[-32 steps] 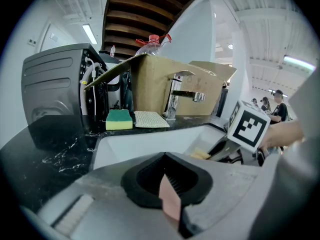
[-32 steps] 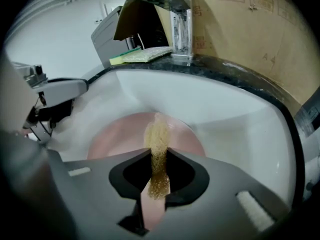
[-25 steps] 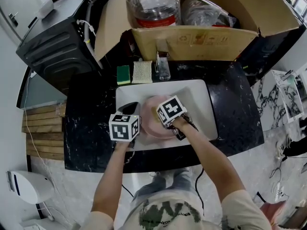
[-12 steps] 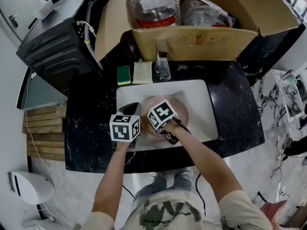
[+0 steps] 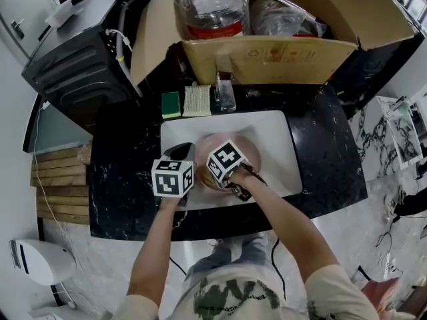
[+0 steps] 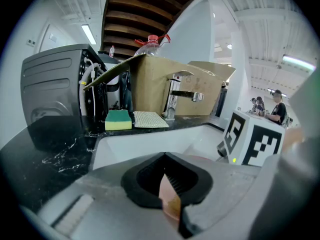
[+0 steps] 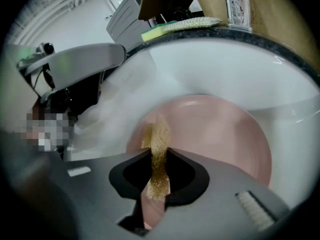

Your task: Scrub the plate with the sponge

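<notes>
Plate lies half hidden under the right gripper, sponge edge-on.

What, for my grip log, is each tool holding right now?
Left tool: shut on the pink plate, at its rim.
Right tool: shut on the sponge.

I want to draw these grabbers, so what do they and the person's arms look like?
Each is grey plastic with a black, notched jaw lining: the left tool and the right tool. On each sits a white cube with black square markers. A thin black cable hangs by the right arm. The person wears a pale short-sleeved shirt.
</notes>
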Action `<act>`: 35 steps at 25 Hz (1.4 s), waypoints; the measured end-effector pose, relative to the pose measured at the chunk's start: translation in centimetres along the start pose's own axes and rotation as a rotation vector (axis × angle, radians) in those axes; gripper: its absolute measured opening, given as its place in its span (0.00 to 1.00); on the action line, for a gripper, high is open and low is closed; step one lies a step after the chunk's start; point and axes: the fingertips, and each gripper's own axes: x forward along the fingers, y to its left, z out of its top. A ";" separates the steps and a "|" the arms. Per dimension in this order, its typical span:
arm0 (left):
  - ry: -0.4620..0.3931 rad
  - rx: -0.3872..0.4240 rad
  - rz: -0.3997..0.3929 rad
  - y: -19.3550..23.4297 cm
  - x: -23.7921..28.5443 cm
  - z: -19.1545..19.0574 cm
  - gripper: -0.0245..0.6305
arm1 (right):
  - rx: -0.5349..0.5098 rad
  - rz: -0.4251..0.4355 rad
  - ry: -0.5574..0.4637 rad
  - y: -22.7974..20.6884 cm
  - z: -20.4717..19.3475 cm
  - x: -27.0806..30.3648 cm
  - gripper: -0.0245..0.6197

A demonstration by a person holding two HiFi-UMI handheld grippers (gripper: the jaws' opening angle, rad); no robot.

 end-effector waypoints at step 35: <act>0.002 -0.004 0.006 0.0 -0.1 -0.1 0.04 | -0.024 -0.149 0.162 -9.7 -5.3 -4.3 0.13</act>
